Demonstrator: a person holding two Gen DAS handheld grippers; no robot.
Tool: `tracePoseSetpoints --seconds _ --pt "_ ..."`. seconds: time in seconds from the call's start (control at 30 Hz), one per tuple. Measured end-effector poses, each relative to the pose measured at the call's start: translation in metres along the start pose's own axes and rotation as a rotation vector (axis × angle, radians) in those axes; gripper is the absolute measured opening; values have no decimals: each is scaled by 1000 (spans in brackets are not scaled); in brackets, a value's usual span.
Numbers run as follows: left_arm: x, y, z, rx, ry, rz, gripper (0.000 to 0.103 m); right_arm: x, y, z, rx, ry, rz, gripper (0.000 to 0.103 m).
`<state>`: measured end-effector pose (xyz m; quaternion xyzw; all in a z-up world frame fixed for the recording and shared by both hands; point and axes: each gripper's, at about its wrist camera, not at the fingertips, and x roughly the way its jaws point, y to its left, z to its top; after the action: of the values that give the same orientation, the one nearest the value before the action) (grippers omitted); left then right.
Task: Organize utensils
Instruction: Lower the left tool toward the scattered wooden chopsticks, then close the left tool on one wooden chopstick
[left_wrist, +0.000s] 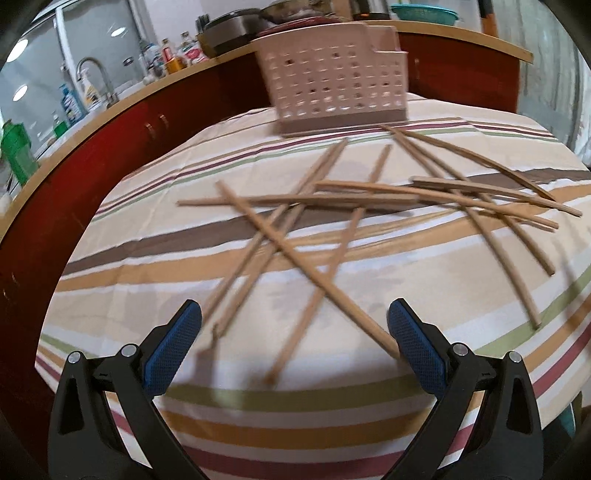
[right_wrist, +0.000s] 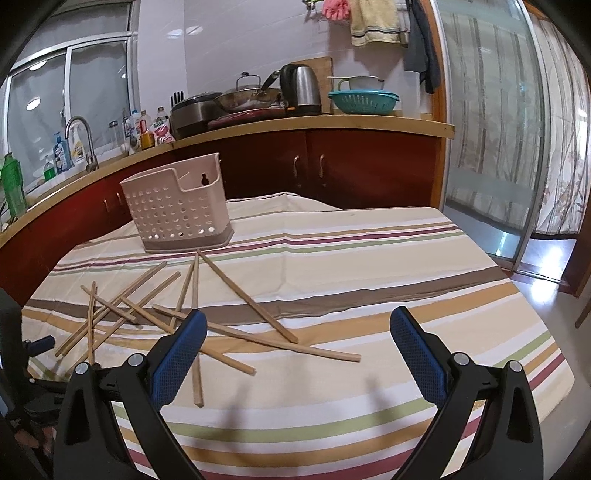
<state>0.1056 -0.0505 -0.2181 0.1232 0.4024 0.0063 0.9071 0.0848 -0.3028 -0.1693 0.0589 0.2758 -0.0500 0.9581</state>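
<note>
Several wooden chopsticks (left_wrist: 295, 201) lie scattered and crossed on the striped tablecloth (left_wrist: 258, 402); they also show in the right wrist view (right_wrist: 247, 295). A pink perforated utensil basket (left_wrist: 334, 79) stands upright at the table's far side, also in the right wrist view (right_wrist: 177, 210). My left gripper (left_wrist: 294, 314) is open and empty, hovering over the near ends of the chopsticks. My right gripper (right_wrist: 298, 321) is open and empty, above the cloth (right_wrist: 369, 295) to the right of the pile. The left gripper's body shows at the left edge of the right wrist view.
A red cabinet with a wooden counter (right_wrist: 314, 122) runs behind the table, holding a kettle (right_wrist: 301, 88), a wok, a teal colander (right_wrist: 364, 101), bottles and a sink tap (right_wrist: 79, 136). A glass sliding door (right_wrist: 491, 129) stands at the right.
</note>
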Motion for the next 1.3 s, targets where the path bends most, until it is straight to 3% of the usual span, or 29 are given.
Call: tracePoseSetpoints --seconds 0.3,0.67,0.73,0.9,1.07,1.13,1.3 --pt "-1 48 -14 -40 25 52 99 2 20 0 -43 11 7 97" --pt "-4 74 -27 -41 16 76 96 4 38 0 -81 20 14 97" --pt "-5 77 -28 -32 15 75 85 4 39 1 -86 22 13 97" --pt "-8 82 -33 -49 16 35 77 6 43 -1 -92 29 17 97" --pt "-11 79 -36 -44 10 -17 55 6 44 -1 -87 32 25 97" --pt "-12 80 -37 -52 11 -50 41 5 44 -1 -86 27 22 97" --pt "-13 75 -38 -39 4 -75 28 4 43 -2 -85 30 23 97"
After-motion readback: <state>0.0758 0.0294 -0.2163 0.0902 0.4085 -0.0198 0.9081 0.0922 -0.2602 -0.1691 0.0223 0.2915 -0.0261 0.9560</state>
